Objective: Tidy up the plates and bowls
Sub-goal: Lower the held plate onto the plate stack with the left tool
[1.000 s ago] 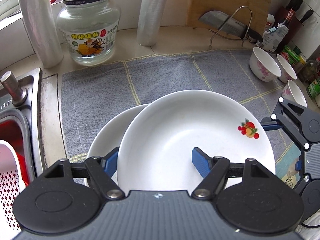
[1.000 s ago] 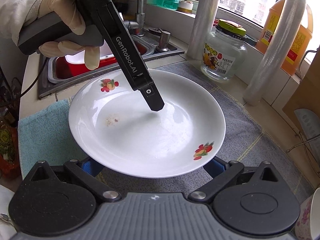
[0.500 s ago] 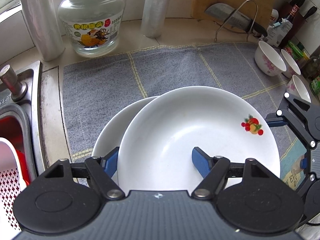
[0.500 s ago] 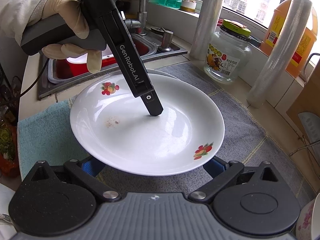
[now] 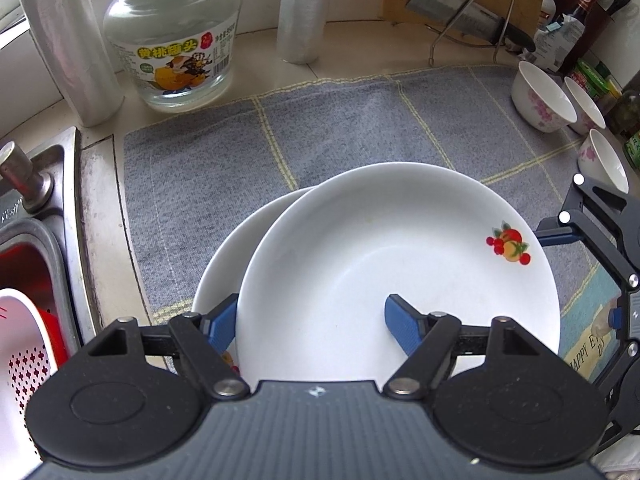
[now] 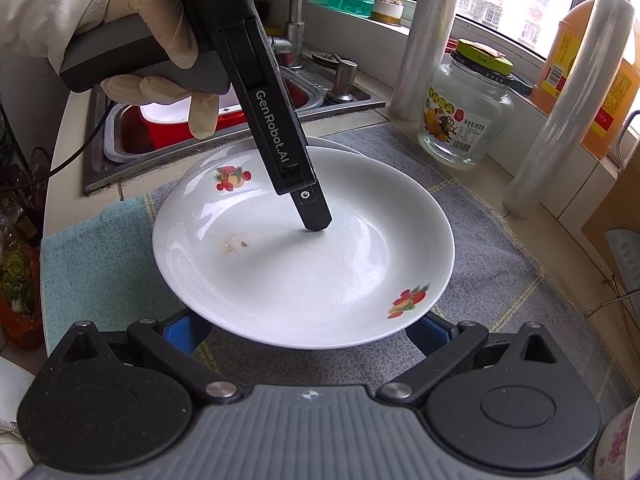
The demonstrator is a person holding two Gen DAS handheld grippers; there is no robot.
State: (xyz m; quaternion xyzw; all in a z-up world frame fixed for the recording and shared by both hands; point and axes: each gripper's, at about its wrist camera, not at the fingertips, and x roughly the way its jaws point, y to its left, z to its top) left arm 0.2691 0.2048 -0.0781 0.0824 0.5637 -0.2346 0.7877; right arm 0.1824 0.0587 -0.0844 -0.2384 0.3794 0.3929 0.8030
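A white plate with fruit prints [image 5: 400, 264] lies partly over a second white plate [image 5: 224, 256] on the grey mat [image 5: 340, 128]. My left gripper [image 5: 308, 320] is open and straddles the top plate's near rim: one blue finger outside it, the other inside on the plate. In the right wrist view the same plate [image 6: 304, 248] shows with the left gripper's finger [image 6: 314, 216] resting in it. My right gripper [image 6: 308, 330] is open at the plate's opposite rim, its blue fingertips under the edge. Three floral bowls [image 5: 540, 96] stand at the mat's right end.
A glass jar [image 5: 172, 40], two cling-film rolls [image 5: 300, 12] and a cleaver on a rack [image 5: 468, 20] stand behind the mat. A steel sink [image 5: 36, 240] with a red and white basket lies left. A teal towel [image 6: 100, 264] lies beside the mat. An orange bottle [image 6: 580, 52] stands by the window.
The top plate has slid further over the lower plate and towards the sink. Both grippers have stayed at its rims and open.
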